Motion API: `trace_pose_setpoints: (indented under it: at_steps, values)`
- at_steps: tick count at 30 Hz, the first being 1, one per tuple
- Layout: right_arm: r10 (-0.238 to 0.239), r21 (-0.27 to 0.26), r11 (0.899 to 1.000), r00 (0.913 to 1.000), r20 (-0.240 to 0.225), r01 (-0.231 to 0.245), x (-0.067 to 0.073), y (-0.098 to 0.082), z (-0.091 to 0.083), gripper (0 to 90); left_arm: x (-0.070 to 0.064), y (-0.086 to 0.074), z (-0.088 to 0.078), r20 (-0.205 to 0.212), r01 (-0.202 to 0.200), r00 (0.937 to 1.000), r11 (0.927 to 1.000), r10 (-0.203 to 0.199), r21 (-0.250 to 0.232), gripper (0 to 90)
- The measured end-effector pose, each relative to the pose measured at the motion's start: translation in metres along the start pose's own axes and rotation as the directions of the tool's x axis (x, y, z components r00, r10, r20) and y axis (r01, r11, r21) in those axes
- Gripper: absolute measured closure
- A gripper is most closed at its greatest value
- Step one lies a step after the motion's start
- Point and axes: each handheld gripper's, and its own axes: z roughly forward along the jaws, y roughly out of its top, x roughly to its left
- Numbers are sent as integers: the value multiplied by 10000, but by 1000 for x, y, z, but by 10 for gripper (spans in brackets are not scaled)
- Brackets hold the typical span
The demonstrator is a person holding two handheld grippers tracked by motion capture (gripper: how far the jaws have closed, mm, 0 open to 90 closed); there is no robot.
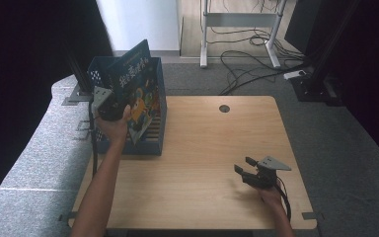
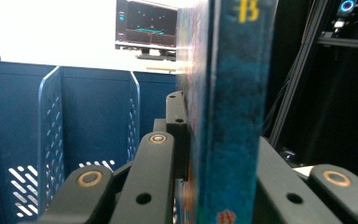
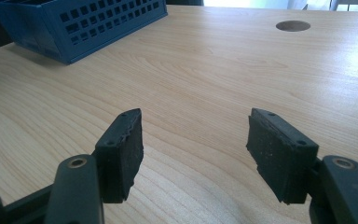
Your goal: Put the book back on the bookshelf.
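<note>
Showing blue spine, picture book (image 2: 228, 121), colourful cartoon cover

Dim and dark at the high view's sides; blown-out white glare top centre. Soft blur on near jaws; window sheen across the table (image 3: 205, 70).

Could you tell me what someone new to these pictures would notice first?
Most striking is the colourful picture book, held tilted over the blue slotted basket at the table's far left by the left tool, whose jaws clamp its edge. Near the front right corner of the wooden table, the right tool rests low with its jaws apart and nothing between them.
</note>
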Motion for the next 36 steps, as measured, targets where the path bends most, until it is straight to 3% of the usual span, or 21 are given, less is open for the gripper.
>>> trace_pose_setpoints:
  at_steps: [5, 9, 19, 36]
  values:
    - [6, 16, 10000, 10000, 20, -6, -1, 0, -1, 351, -3, -2, 5, 142, 167, 9998, 9999, -167, 27, 826]
    - [13, 1, 10000, 10000, 21, -13, -1, 0, -2, 351, -6, -5, 8, 55, 75, 10000, 10000, -75, -45, 826]
    - [32, -27, 10000, 10000, 56, -32, -1, -1, -1, 351, -6, -10, 8, -139, 270, 9995, 9981, -278, -555, 826]
    - [5, -9, 10000, 10000, 27, -5, 0, -2, -2, 351, -9, -18, 13, -305, 264, 9991, 9970, -287, -726, 825]
